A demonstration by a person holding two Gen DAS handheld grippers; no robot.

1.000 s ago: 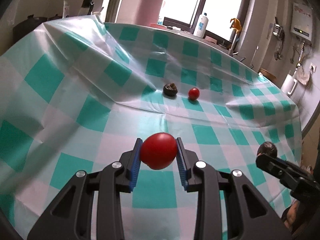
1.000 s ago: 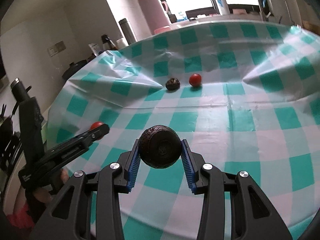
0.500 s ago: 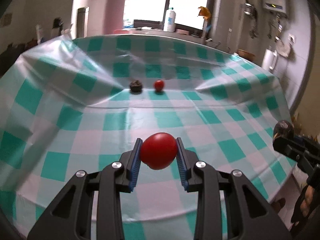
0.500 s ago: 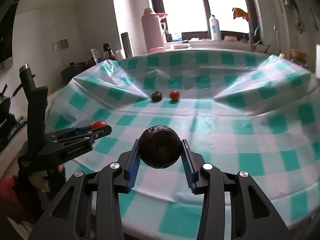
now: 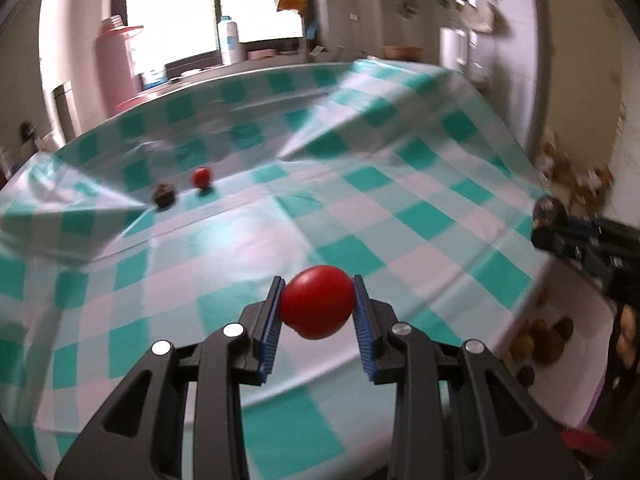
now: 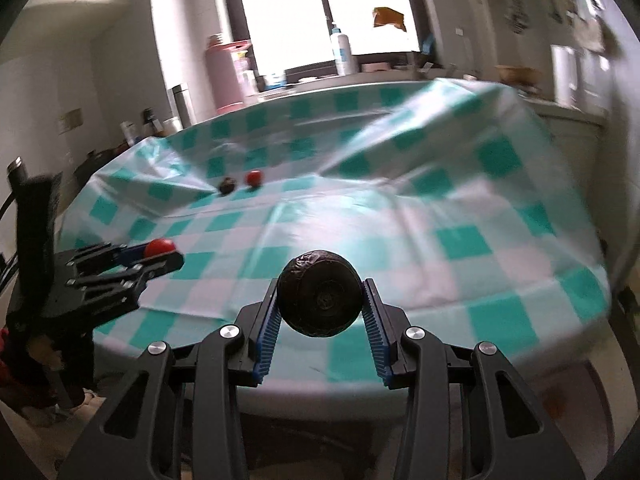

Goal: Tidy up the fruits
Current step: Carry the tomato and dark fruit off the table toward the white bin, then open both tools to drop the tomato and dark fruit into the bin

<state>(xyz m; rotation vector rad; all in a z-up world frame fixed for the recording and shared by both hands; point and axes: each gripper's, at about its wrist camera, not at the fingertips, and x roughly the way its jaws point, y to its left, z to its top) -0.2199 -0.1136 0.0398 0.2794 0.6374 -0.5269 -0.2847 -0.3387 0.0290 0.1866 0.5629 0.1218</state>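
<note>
Left gripper (image 5: pixel 318 310), lower centre of its view: blue-padded fingers (image 5: pixel 272 320) clenched on a red tomato (image 5: pixel 318 307), held above the near edge of the table (image 5: pixel 400 208) with its green-checked cloth.

Right gripper (image 6: pixel 320 306), lower centre of its own view: fingers (image 6: pixel 374 320) clamped on a dark round fruit (image 6: pixel 320 294), also over the table's near edge.

Far side of the cloth, upper left of both views: a small dark fruit (image 5: pixel 163 196) and a small red tomato (image 5: pixel 201 177) lie just beside each other, not touching.

Lower right of the left view: brownish round fruits (image 5: pixel 536 340) below the table edge, blurred.
</note>
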